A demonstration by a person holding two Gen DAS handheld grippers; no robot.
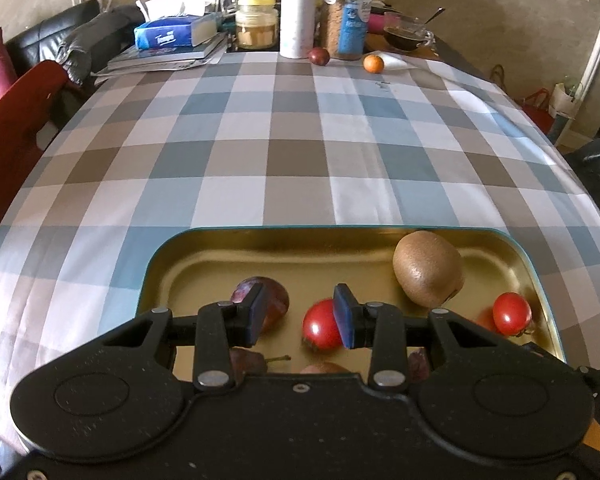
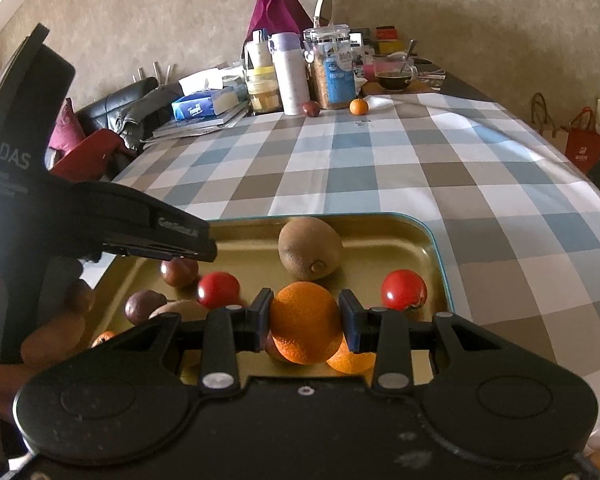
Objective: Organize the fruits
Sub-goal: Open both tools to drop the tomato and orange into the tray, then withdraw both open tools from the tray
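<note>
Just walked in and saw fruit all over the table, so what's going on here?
A person is sorting fruit into a gold tray with two hand-held grippers. The right hand-held gripper is shut on an orange over the tray. The left hand-held gripper hangs open and empty above it. A kiwi, two tomatoes and some plums already lie inside. One plum and a small orange wait at the table's far end.

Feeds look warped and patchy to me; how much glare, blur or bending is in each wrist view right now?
Left wrist view: checked tablecloth bows strongly, corners vignetted; gold metal tray shows soft sheen and the far clutter is soft. Right wrist view: same bending; sunlit patch on cloth at right; large orange in the right tongs is sharp and brightly lit.
</note>
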